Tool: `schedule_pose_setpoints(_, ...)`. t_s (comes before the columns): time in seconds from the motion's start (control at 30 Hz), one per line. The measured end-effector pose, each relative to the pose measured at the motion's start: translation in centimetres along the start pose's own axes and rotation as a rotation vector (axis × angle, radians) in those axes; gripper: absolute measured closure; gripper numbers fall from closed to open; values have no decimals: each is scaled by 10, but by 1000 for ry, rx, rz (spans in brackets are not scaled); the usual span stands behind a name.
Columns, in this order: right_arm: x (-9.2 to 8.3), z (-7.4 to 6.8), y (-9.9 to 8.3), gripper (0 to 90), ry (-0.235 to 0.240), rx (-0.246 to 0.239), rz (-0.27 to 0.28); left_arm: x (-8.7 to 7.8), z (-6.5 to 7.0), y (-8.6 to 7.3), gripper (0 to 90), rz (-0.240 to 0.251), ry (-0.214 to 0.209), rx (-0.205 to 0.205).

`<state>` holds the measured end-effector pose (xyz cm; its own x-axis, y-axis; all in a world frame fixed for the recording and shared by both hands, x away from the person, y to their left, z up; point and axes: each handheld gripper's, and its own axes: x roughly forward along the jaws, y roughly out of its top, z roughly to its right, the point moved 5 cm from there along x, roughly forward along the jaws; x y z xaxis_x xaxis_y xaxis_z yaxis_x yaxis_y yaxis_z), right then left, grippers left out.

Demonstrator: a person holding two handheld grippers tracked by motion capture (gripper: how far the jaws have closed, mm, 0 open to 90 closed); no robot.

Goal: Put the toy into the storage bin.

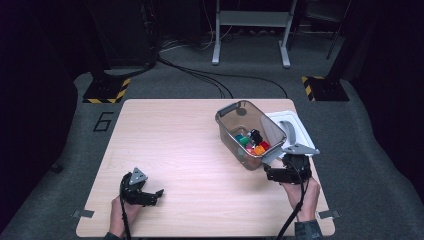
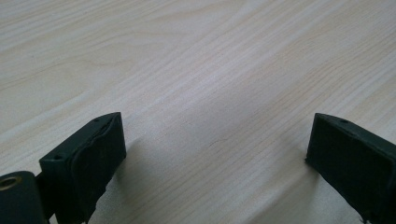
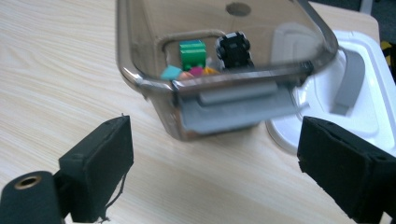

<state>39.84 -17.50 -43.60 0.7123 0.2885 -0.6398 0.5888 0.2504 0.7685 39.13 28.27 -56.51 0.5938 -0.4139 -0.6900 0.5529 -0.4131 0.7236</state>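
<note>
Two black jaws of the right gripper [image 3: 212,172] stand nearest of all in the right gripper view, spread wide with nothing between them but bare wood. Just past them sits the clear brown box [image 3: 154,60], and it is the thing to measure every place from. Biggest of everything is the pale wooden tabletop [image 1: 170,145], and the box [image 1: 227,131] rests on its far right part. Touching the box on its right side lies the white lid [image 1: 299,131], flat on the tabletop, with a grey handle [image 3: 348,86] on top. On the near end of the box is a grey latch [image 3: 233,109], and the right gripper [image 1: 270,173] hovers just in front of that end, close to it but not touching, held by the person's right hand [image 1: 302,197]. Well apart from the box, near the front left of the tabletop, is the left gripper [image 1: 156,195] in the person's left hand [image 1: 122,212]. Its jaws are spread wide too, low over bare wood, with nothing between them, as the left gripper view [image 2: 212,163] shows. Inside the box lie small toys: a green block [image 3: 192,53], a little black car [image 3: 235,49] beside it, and some tiny teal, pink and orange bits [image 3: 189,72] at the near end.
</note>
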Motion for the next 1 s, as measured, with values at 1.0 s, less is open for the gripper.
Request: schedule_pose_setpoints(1.0,103,134,-13,307,-141,176,-11,-1,0,0,43,-12,-11,4)
